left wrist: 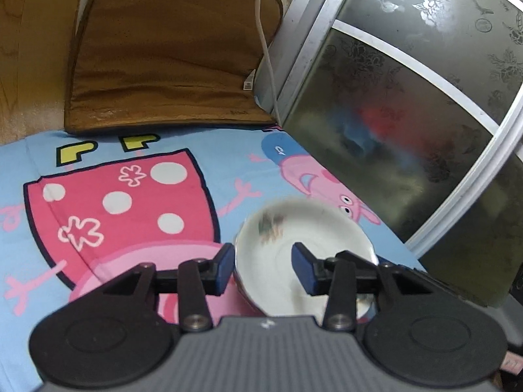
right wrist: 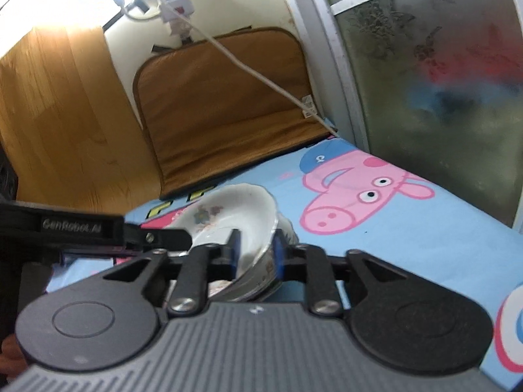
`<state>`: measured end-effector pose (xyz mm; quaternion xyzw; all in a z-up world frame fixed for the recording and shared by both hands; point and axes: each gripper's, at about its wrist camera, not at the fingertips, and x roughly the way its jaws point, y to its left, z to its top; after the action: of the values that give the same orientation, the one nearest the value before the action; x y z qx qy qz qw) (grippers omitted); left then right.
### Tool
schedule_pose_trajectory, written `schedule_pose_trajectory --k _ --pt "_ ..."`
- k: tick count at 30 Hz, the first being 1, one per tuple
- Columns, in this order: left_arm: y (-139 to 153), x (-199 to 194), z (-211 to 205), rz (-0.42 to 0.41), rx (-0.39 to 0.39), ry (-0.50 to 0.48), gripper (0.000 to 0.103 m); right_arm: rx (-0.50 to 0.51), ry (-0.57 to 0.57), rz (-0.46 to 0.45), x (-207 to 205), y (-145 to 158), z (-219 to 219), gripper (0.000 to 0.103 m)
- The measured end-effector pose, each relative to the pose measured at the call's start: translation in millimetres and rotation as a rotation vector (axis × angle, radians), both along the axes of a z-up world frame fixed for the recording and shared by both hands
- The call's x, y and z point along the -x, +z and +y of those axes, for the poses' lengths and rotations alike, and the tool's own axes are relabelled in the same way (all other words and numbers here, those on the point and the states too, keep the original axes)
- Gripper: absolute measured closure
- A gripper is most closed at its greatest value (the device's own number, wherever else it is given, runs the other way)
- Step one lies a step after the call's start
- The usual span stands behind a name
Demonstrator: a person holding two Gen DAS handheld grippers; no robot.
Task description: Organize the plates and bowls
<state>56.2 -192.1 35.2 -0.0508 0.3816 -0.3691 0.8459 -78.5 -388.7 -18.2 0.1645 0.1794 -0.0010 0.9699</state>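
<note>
Left hand-held gripper (left wrist: 263, 266): jaws partly spread, straddling left rim of white bowl (left wrist: 304, 258), pads not pressing. Right hand-held gripper (right wrist: 256, 251): jaws narrowly parted either side of same bowl's right wall; contact unclear. Bowl nested in second bowl (right wrist: 287, 232), on cartoon-print tabletop (right wrist: 408, 245), directly ahead.

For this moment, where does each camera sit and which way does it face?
Left wrist: on the left gripper, looking down along its fingers over a white bowl and the cartoon cloth toward a brown cushion.
Right wrist: on the right gripper, its jaws astride the tilted bowl's rim; the left gripper shows at its left.
Shared: bowl, cloth, cushion, frosted door.
</note>
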Motion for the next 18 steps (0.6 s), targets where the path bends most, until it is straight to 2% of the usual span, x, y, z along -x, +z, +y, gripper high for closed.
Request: schedule_pose_trajectory --k 1,4,11,18 --pt "0 -1 2 0.006 0.008 -0.001 0.061 0.019 -0.002 -0.016 2 0 3 0.060" --pt "2 -1 8 -0.004 0.011 0.011 0.061 0.069 -0.012 -0.026 -1 0 9 0.055" --pt "11 3 53 -0.021 0.059 0.066 0.058 0.066 -0.063 -0.025 3 1 5 0.055" --pt "8 15 129 -0.036 0.053 0.160 0.057 0.059 -0.116 -0.072 15 14 6 0.055"
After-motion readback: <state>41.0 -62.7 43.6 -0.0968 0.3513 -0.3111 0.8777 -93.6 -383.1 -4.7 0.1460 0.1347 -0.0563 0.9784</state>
